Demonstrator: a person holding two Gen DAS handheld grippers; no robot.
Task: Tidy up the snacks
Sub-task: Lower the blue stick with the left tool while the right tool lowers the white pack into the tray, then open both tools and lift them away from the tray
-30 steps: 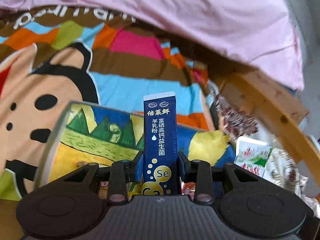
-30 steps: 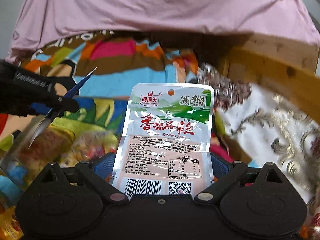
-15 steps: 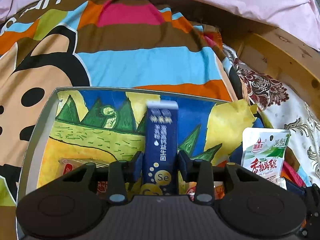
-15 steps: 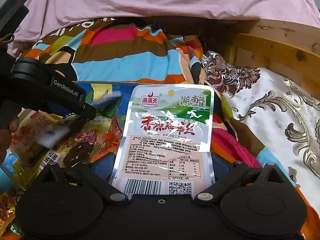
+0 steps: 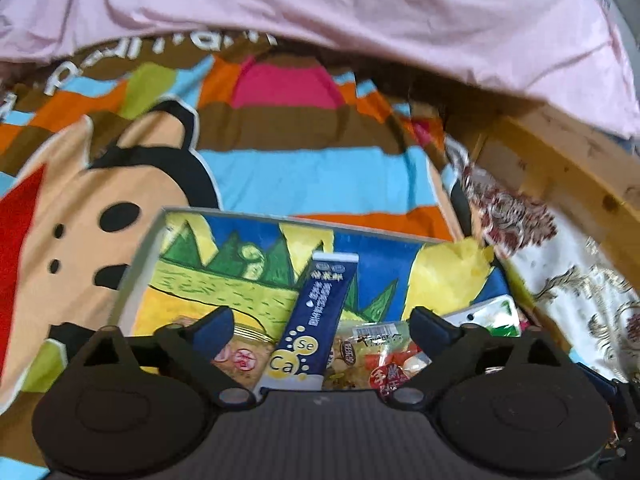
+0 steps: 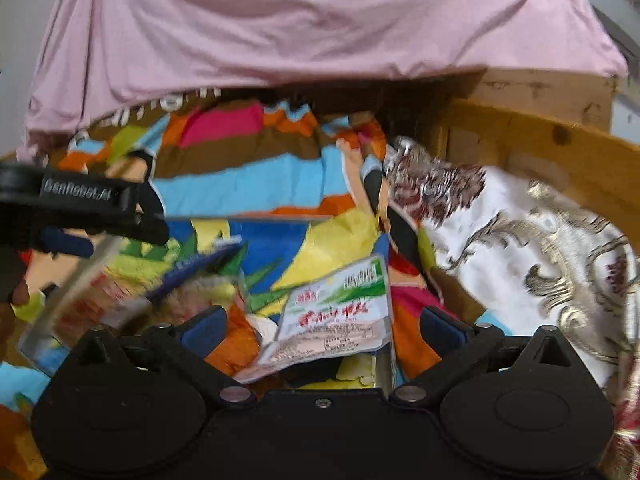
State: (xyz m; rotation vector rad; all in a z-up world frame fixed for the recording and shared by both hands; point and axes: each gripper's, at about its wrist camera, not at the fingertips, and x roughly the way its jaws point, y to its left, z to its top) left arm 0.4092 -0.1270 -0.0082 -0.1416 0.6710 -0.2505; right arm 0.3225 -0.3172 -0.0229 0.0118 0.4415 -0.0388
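My left gripper is open, its fingers wide apart above a painted box. A dark blue stick packet lies loose in the box, tilted, between the fingers but untouched. My right gripper is open too. A white and green snack pouch lies loose and tilted at the box's right side, apart from both fingers. Several other snack packets lie in the box bottom. The left gripper shows in the right wrist view at the left, over the box.
The box sits on a bright striped cartoon blanket. A pink sheet hangs behind. A wooden bed frame runs along the right, with a white patterned cloth beside the box.
Both grippers have opened. The blue stick packet and the white and green pouch have dropped from the fingers into the box. Both grippers have lifted back a little.
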